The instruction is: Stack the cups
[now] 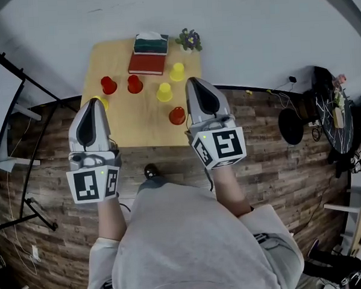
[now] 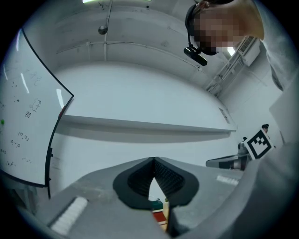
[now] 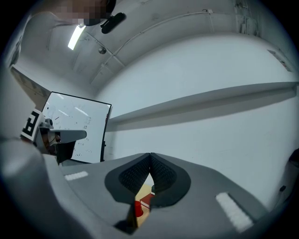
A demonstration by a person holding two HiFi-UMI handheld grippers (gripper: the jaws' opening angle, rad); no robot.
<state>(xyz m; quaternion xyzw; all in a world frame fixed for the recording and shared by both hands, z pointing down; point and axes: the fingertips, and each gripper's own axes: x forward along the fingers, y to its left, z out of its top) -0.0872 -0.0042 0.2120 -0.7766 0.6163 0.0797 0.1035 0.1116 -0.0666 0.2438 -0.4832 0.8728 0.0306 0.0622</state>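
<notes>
A wooden table [image 1: 143, 128] carries upside-down cups. Two red cups [image 1: 108, 85] [image 1: 134, 84] stand at its left. Two yellow cups [image 1: 177, 71] [image 1: 164, 92] stand nearer the middle, and a third red cup [image 1: 177, 115] is near the front. Another yellow cup [image 1: 103, 102] is half hidden behind my left gripper [image 1: 92, 102]. That gripper hovers at the table's left edge, shut and empty. My right gripper [image 1: 194, 81] is over the table's right edge, also shut with nothing in it. In the right gripper view a red cup [image 3: 138, 208] shows below the closed pads [image 3: 159, 170].
A red book [image 1: 147, 64], a green box [image 1: 151, 44] and a small potted plant [image 1: 189, 40] stand at the table's far end. A whiteboard frame [image 1: 23, 137] is at the left. A black stool [image 1: 291, 126] and a cluttered round table [image 1: 339, 117] are at the right.
</notes>
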